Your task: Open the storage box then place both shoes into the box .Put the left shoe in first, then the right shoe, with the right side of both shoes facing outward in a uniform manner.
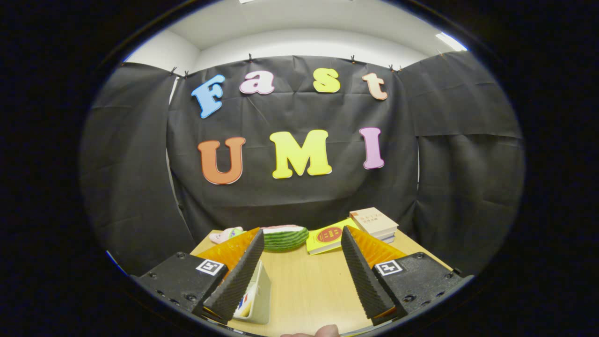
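My gripper [302, 231] is open and held low over a wooden table [309, 285], with nothing between its fingers. A pale plastic part with a coloured sticker [256, 294], perhaps a corner of the storage box, stands tilted against the inner side of the left finger [238, 276]. A small pink and green item [226, 234], possibly a shoe, lies at the table's far left, beyond the left finger and partly hidden by it.
At the far edge of the table lie a watermelon-slice toy [285, 237], a yellow book [327, 238] and a stack of books [374, 223]. A person's fingertip [325, 331] shows at the near edge. Black cloth walls close in the booth behind the table.
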Demonstrator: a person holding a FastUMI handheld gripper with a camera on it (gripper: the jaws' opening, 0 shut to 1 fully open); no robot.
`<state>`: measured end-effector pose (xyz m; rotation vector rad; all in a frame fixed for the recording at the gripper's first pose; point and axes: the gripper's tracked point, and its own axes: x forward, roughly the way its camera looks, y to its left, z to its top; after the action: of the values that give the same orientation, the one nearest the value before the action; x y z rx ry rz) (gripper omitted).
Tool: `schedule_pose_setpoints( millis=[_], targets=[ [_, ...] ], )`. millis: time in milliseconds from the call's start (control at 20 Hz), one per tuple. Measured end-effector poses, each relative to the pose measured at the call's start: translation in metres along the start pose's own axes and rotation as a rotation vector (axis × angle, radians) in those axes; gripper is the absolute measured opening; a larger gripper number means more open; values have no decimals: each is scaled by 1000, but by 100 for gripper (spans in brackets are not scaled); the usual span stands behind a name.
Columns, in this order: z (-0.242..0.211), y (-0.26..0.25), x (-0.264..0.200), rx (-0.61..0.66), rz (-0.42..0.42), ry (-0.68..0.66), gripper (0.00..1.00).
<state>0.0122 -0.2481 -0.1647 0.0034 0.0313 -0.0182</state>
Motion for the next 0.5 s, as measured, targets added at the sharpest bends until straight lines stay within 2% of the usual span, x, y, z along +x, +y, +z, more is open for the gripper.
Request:
schedule_pose_setpoints(
  millis=[500],
  targets=[
    [0,-2,-2,-6,-21,1,100]
  ],
)
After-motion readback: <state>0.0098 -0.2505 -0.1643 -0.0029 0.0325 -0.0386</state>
